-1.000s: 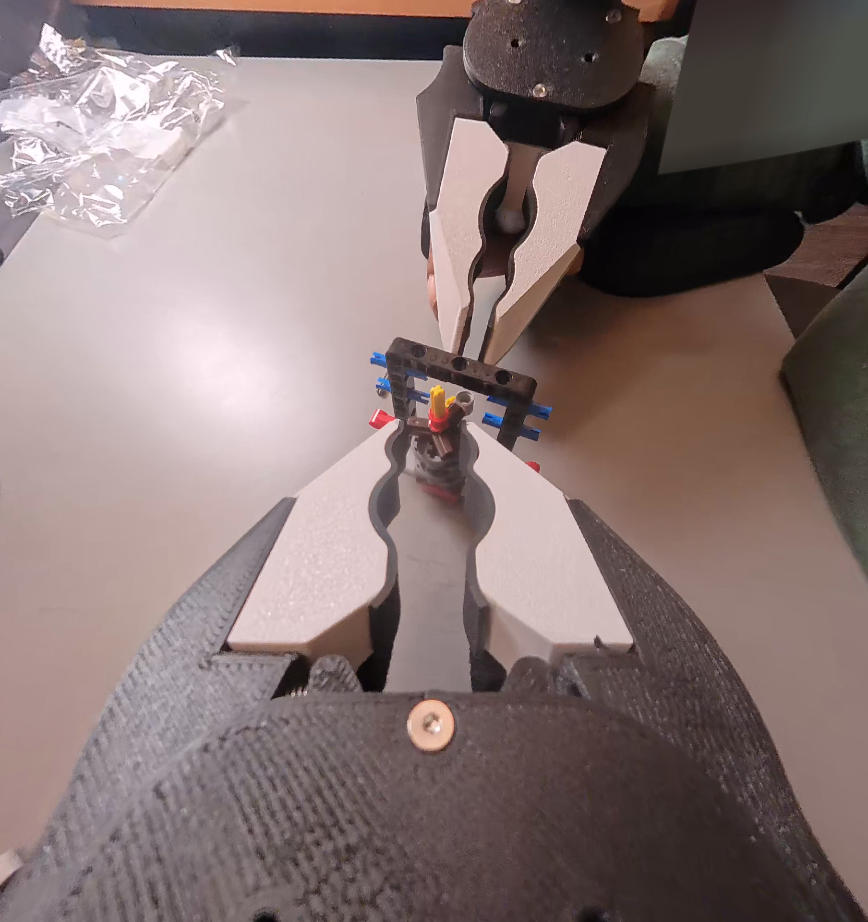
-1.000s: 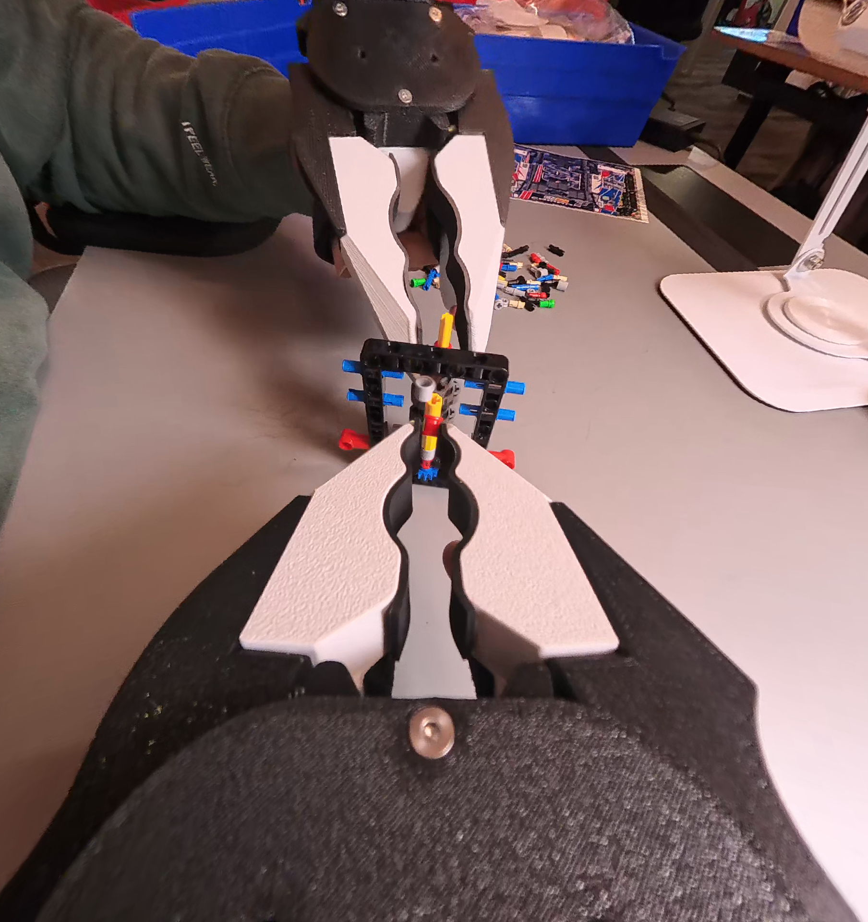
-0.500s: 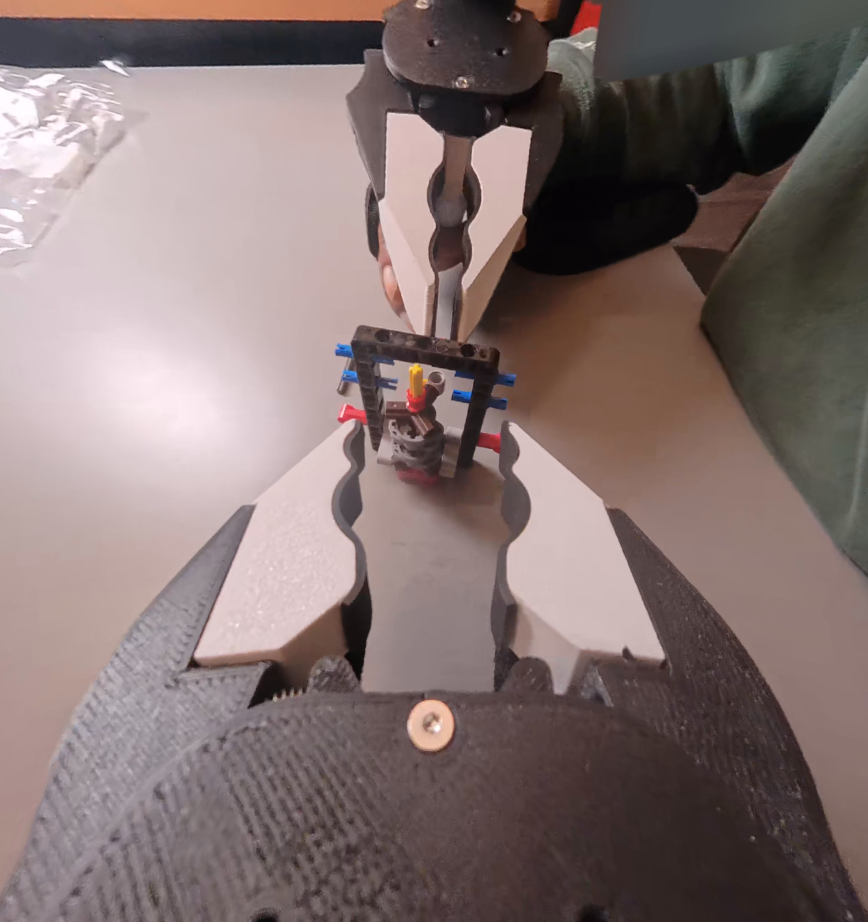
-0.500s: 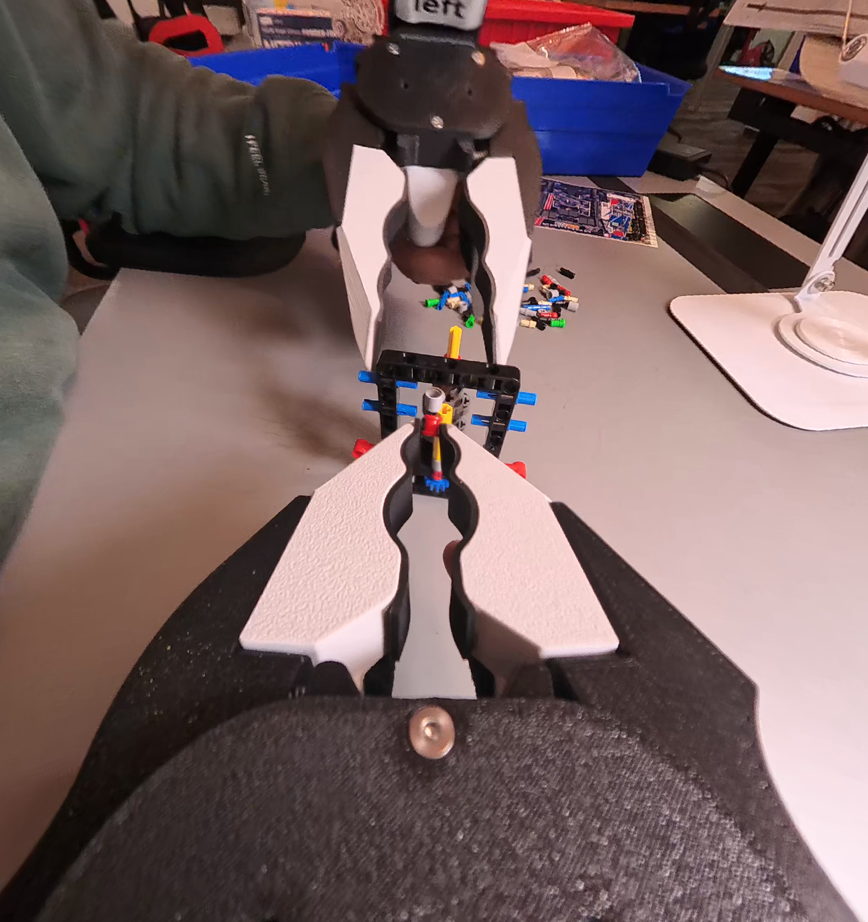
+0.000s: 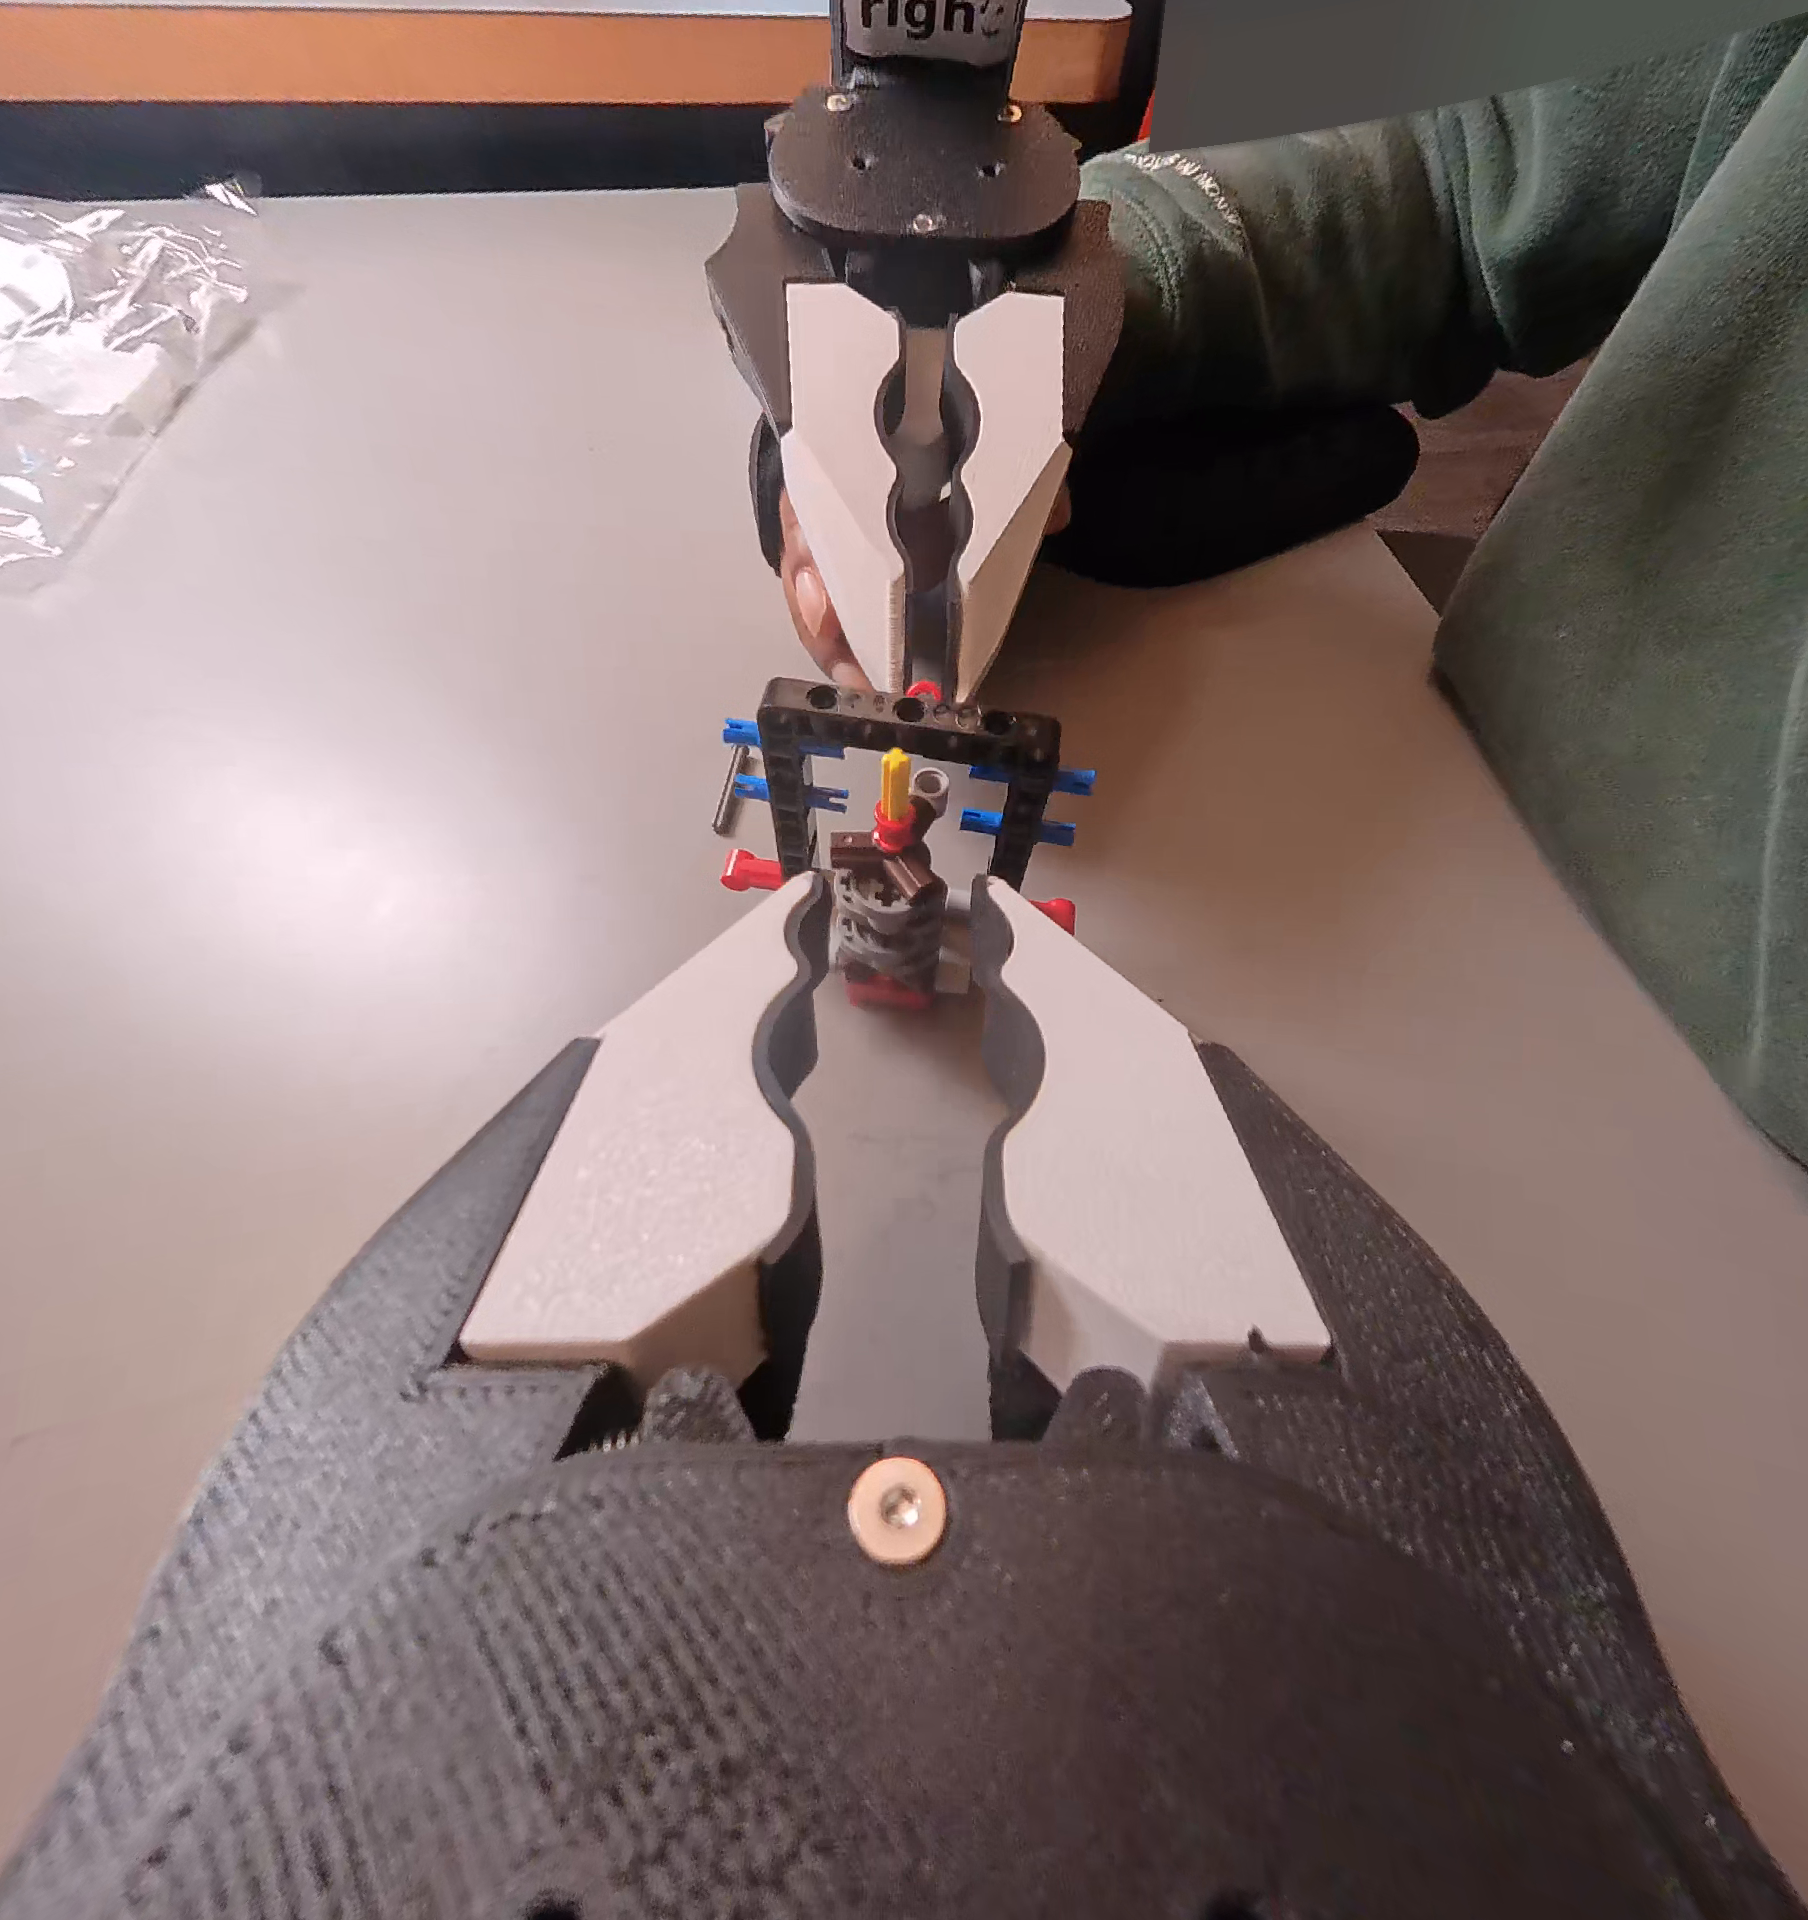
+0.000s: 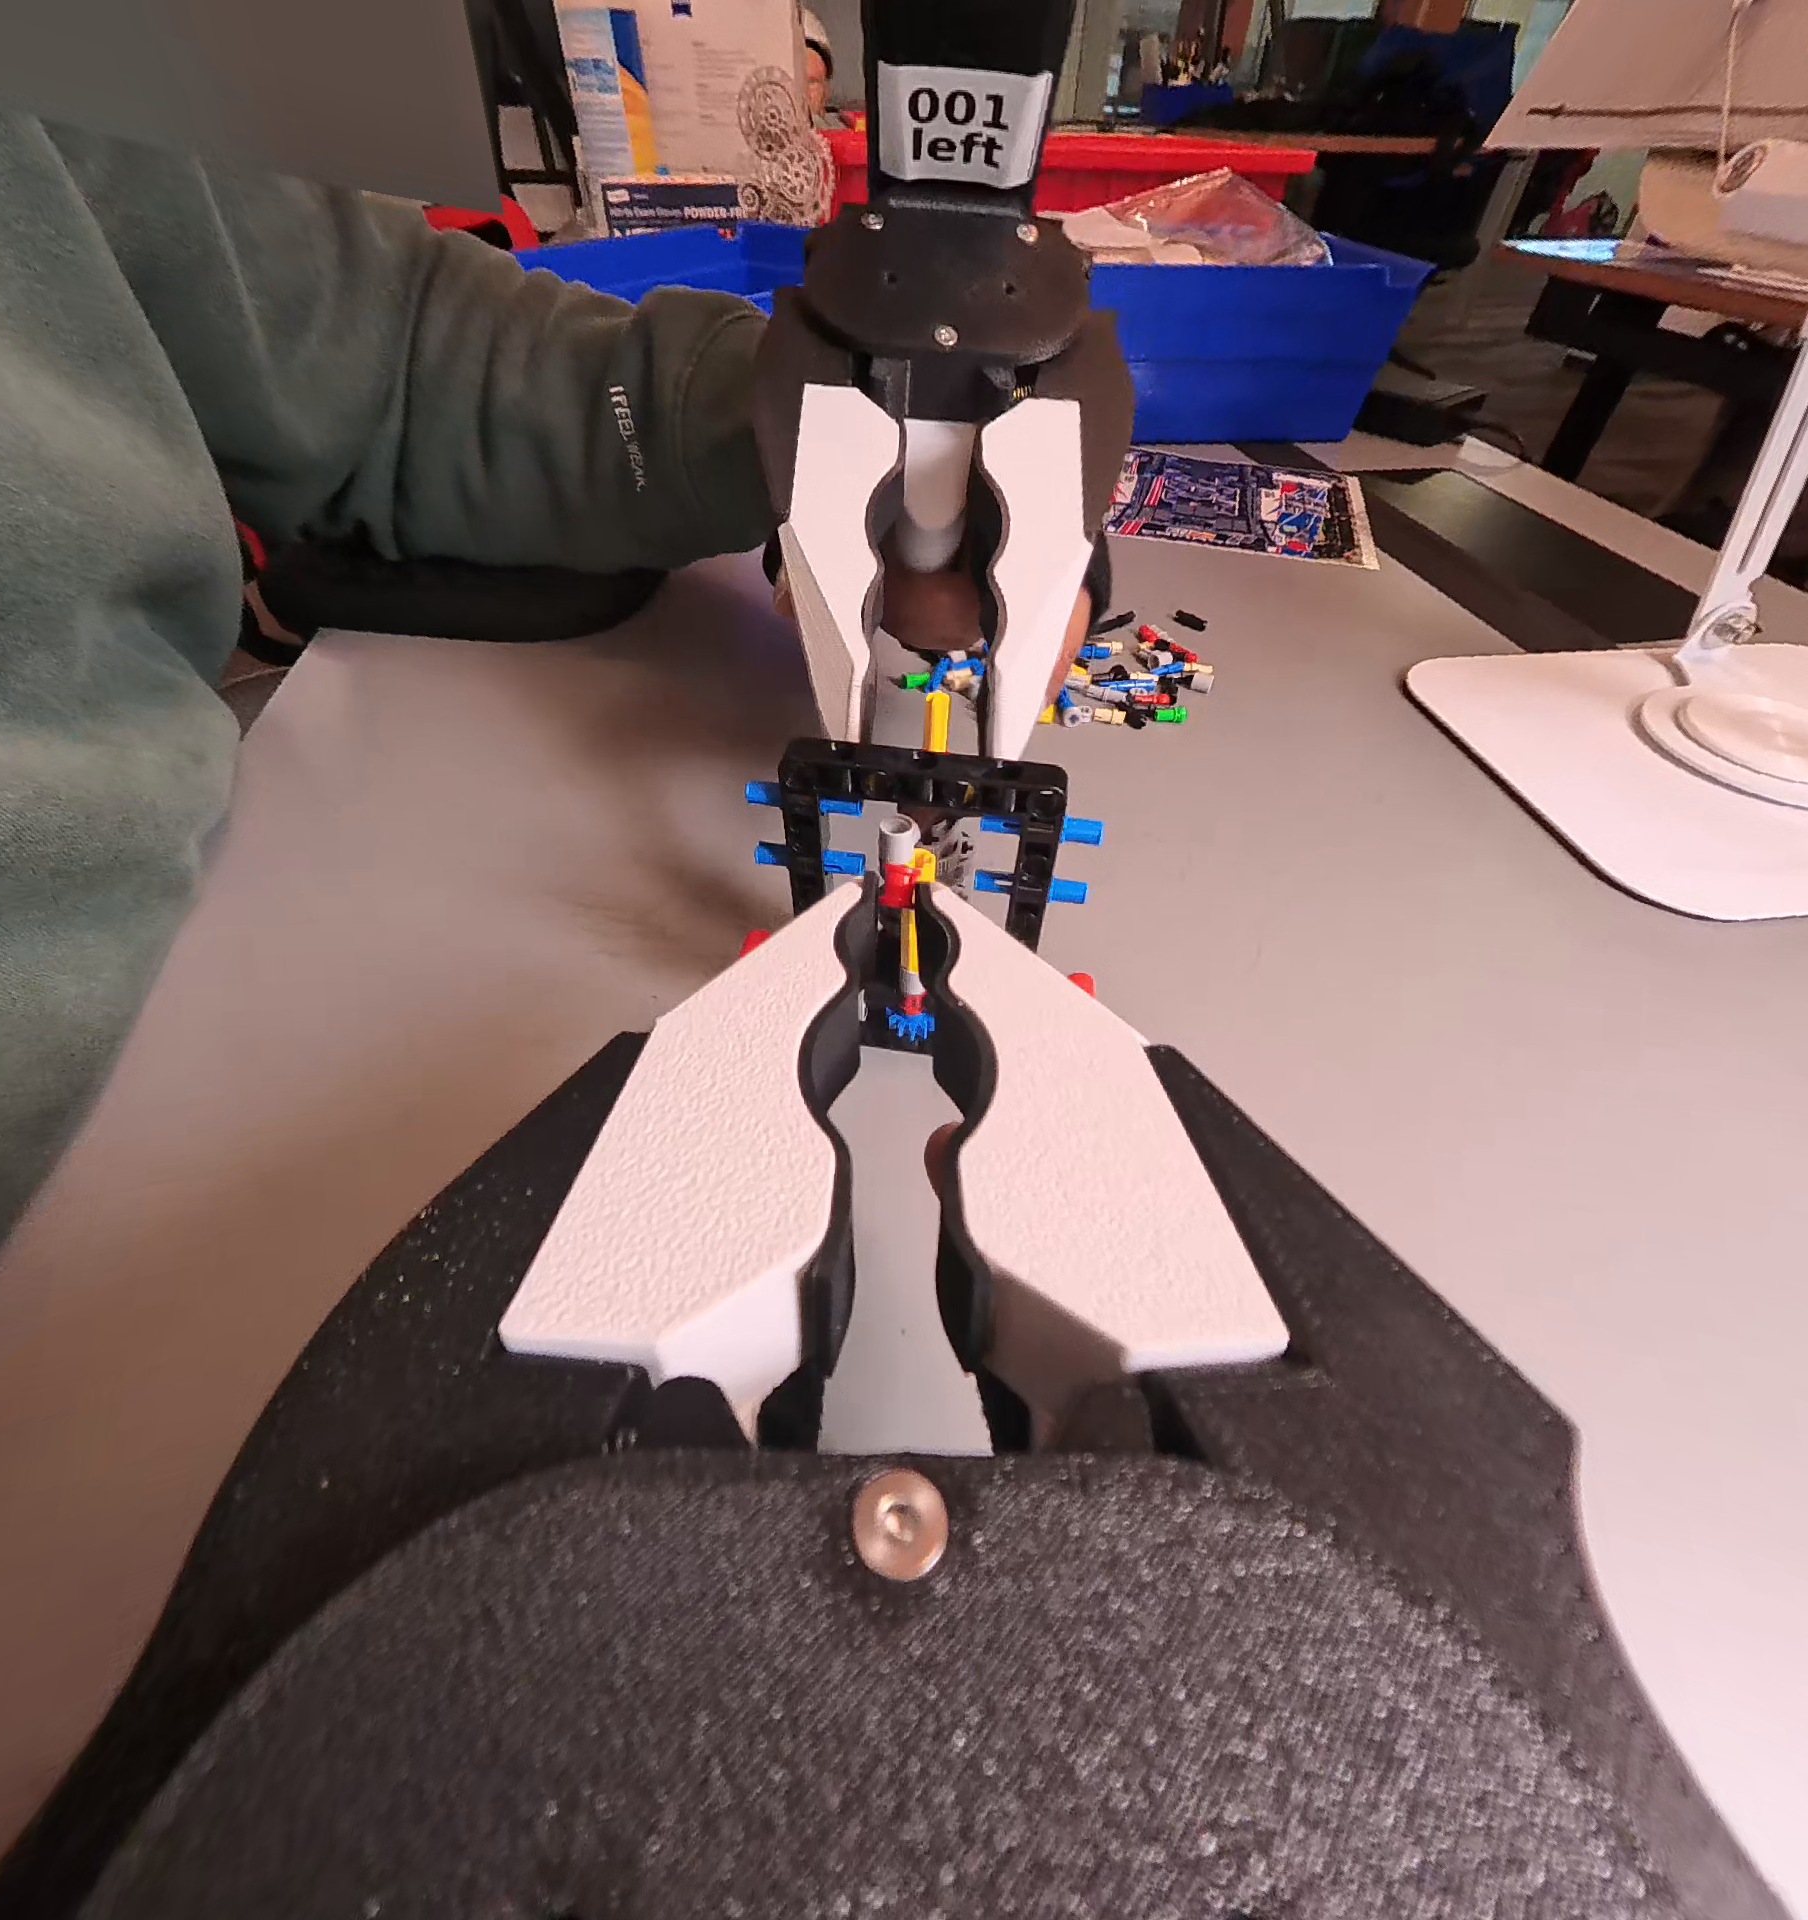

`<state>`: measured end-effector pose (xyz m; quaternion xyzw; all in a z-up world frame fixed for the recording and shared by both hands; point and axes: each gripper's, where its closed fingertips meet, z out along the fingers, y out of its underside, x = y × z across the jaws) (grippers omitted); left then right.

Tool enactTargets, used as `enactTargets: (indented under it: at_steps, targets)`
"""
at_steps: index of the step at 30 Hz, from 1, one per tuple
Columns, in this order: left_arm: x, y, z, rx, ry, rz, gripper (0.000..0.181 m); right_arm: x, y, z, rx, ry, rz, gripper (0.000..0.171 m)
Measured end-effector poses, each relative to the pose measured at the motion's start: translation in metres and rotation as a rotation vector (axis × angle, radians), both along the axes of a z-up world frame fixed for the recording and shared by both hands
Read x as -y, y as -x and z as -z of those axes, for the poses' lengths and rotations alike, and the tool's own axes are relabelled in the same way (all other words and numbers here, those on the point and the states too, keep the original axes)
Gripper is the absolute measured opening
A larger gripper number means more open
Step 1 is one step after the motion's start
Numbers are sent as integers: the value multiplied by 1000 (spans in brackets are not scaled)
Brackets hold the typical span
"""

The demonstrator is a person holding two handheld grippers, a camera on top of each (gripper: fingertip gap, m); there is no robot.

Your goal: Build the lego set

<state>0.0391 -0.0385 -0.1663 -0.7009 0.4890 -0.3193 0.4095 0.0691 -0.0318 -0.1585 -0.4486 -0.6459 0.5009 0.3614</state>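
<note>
A black lego frame (image 5: 910,712) with blue and red pins stands upright on the grey table (image 5: 360,831). It carries a yellow axle (image 5: 892,774) and a stack of dark gears (image 5: 879,925). My left gripper (image 5: 895,888) is open; its fingers flank the gear stack closely on both sides. My right gripper (image 6: 898,894) is shut on the red and yellow axle part inside the frame (image 6: 921,779). In the left wrist view the right gripper (image 5: 929,681) comes from behind the frame. In the right wrist view the left gripper (image 6: 926,732) faces me beyond the frame.
A clear plastic bag (image 5: 48,364) lies at the far left. A pile of small loose parts (image 6: 1128,686), an instruction booklet (image 6: 1243,509) and a blue bin (image 6: 1253,332) lie behind the model. A white lamp base (image 6: 1710,769) sits at the right. Green sleeves (image 5: 1502,260) border the table. The gap from one gripper's tips to the other's is roughly 4 cm.
My left gripper let go of the gear stack and opened wide, then narrowed again around it. My right gripper stayed shut on the model. Both grippers now line up squarely.
</note>
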Motion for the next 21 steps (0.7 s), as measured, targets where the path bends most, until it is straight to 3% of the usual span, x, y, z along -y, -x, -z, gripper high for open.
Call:
enactTargets:
  at_steps: [5, 7, 13, 21]
  targets:
    - [-2, 5, 0, -5, -8, -20, 25, 0, 0, 2, 11, -5, 3, 5]
    - [-5, 7, 0, 5, -1, -15, 34, 1, 0, 2, 14, -7, 2, 5]
    - [-1, 2, 4, 6, 91, 145, 50, 4, 0, 3, 18, -3, -16, 5]
    - [2, -8, 3, -28, 105, 269, 36, 1, 0, 3, 18, 10, -8, 4]
